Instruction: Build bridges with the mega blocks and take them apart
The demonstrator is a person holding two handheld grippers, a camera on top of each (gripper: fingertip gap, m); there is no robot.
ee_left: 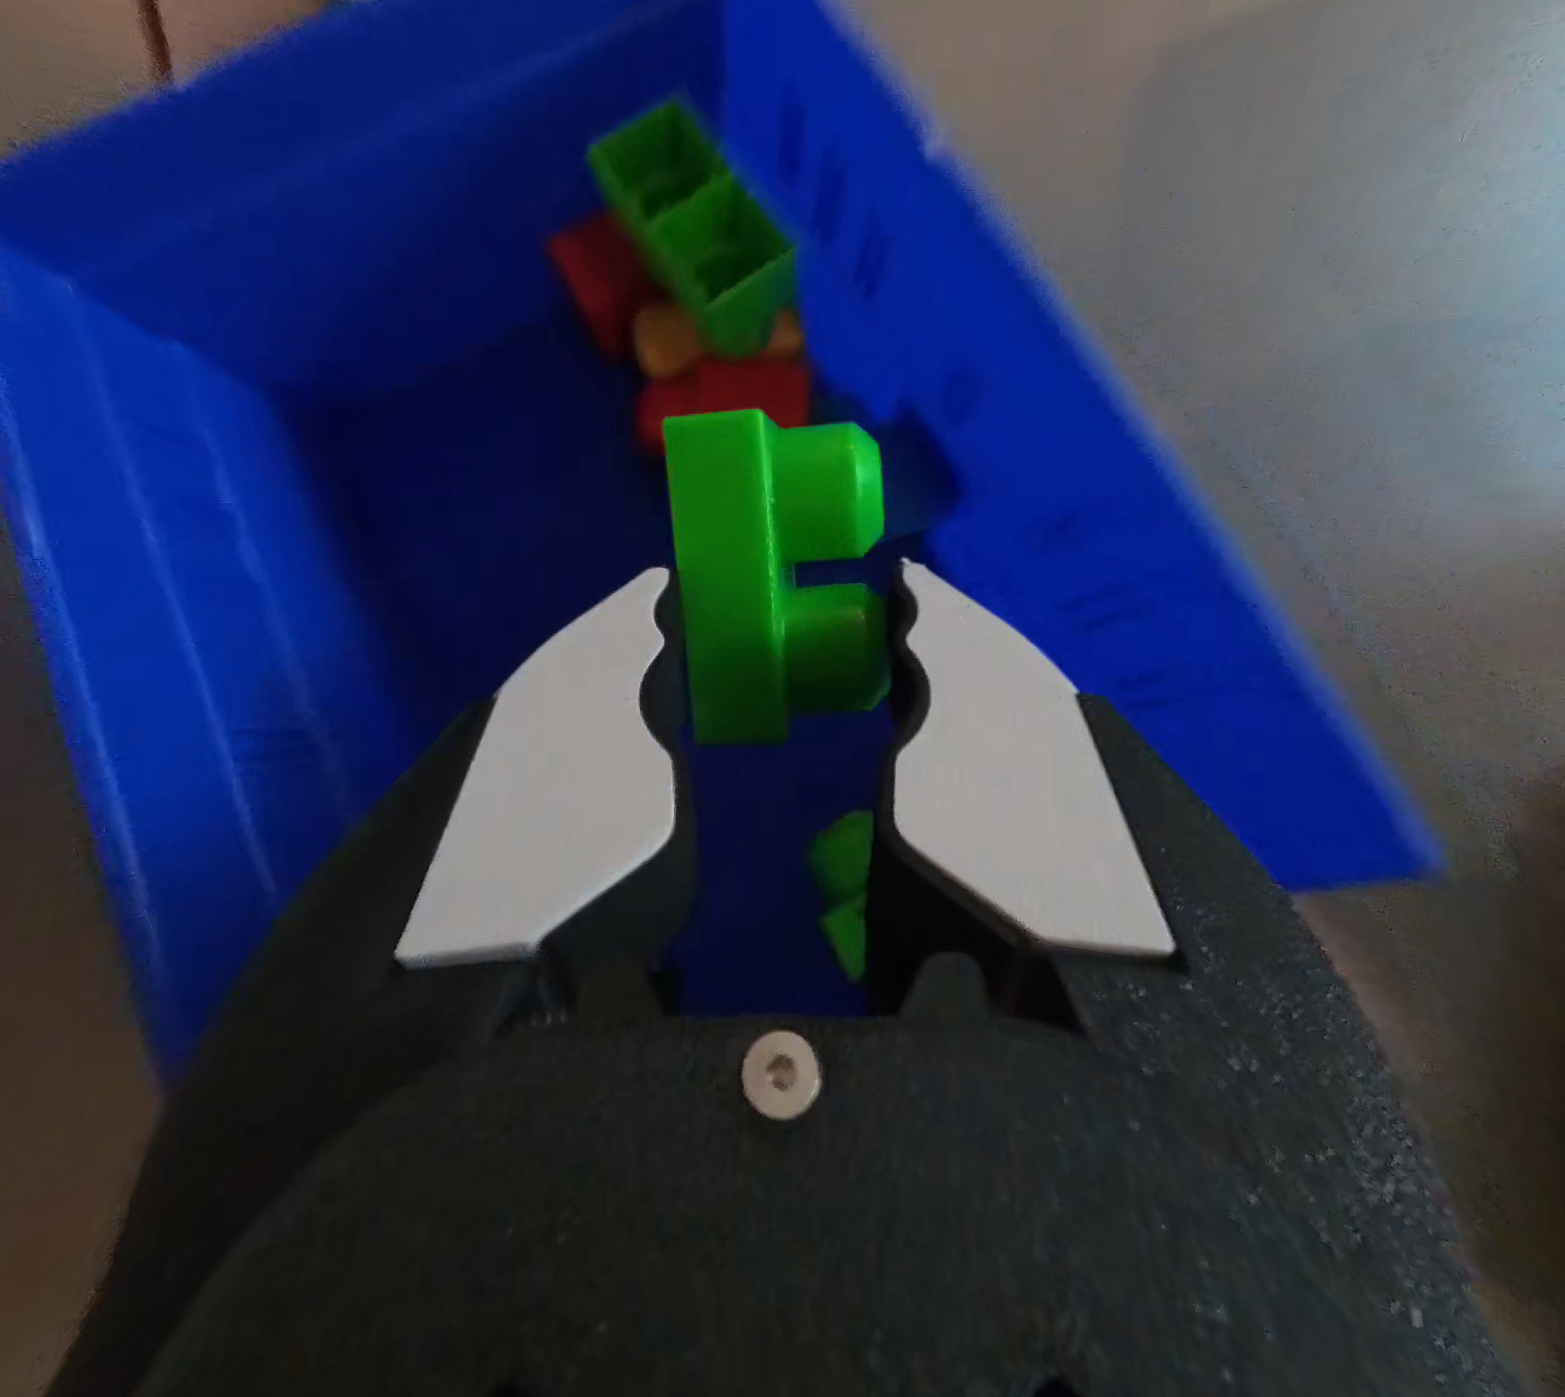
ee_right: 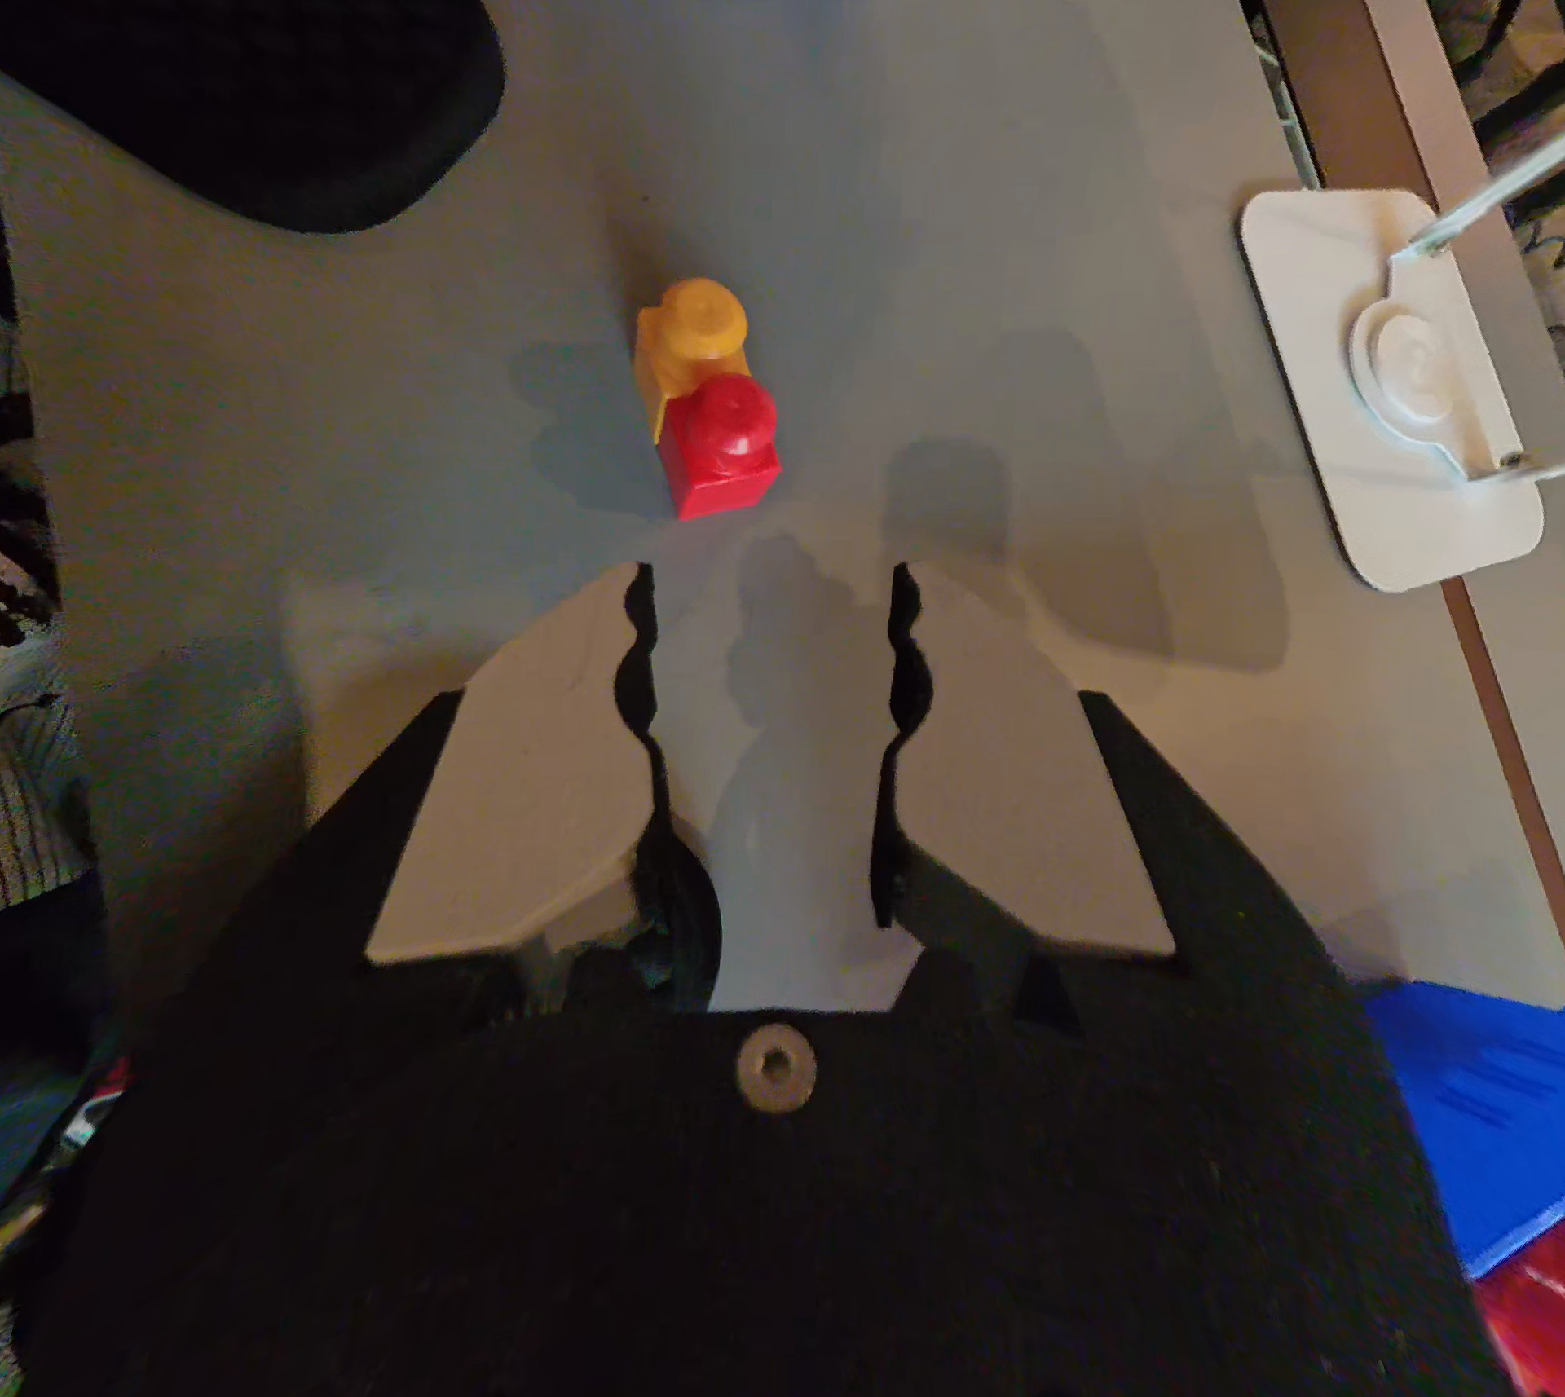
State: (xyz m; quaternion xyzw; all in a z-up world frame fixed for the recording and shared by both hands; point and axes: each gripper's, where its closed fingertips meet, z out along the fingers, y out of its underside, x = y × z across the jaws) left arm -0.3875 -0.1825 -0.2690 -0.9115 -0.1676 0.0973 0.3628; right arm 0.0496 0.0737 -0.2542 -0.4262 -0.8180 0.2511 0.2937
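1. the left gripper pinches a green two-stud block between its fingertips; the block stands on edge, its flat base against the left finger and its studs pointing toward the right finger.
2. the held block hangs over the inside of a blue bin, which fills most of the left wrist view.
3. at the far right side of the bin floor lies a small heap: a longer green block turned hollow side up, red blocks beneath it, and an orange piece between them.
4. another bit of green shows low between the fingers, too hidden to identify.
5. the right gripper is spread with nothing between its jaws, above a grey table.
6. just ahead of its fingertips stand an orange single-stud block and a red single-stud block, studs up, touching each other on the table.
7. a white plate-like base sits at the table's right edge, well apart from the blocks, and a dark rounded shape covers the upper left.
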